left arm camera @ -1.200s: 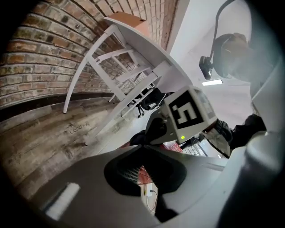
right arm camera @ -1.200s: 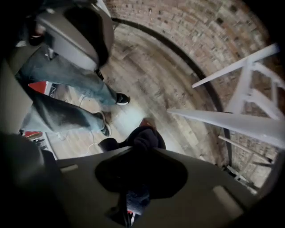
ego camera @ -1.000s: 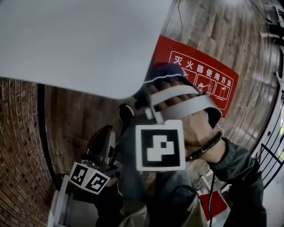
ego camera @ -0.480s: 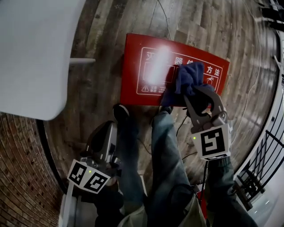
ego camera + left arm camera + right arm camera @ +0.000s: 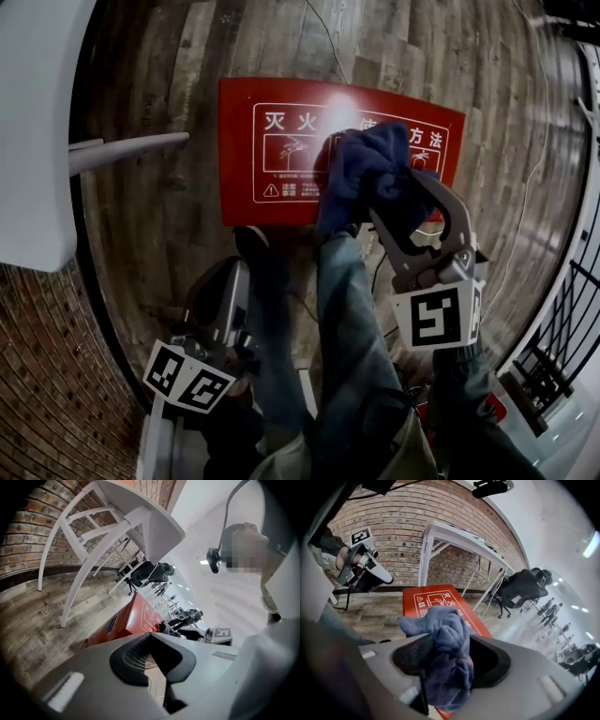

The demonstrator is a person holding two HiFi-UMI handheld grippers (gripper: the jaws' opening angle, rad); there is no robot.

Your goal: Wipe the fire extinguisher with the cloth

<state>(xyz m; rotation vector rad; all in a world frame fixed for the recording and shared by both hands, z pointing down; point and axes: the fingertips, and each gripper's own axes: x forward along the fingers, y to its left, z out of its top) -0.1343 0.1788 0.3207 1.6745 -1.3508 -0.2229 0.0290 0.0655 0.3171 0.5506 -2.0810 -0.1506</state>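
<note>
Right gripper (image 5: 396, 199) jaws have just been opening, blue cloth (image 5: 361, 169) sitting loose between them. Red fire extinguisher box (image 5: 272, 150) is lying just beyond its tips. Left gripper (image 5: 223, 281) is sitting closed, empty.

left tool (image 5: 154, 637): jaws together, nothing between | red box (image 5: 124, 623): lies flat on plank floor (image 5: 33, 620), just past the tool's tips | white table (image 5: 154, 520): upper left, near brick wall (image 5: 28, 531) | black office chair (image 5: 145, 573): beyond the table
</note>
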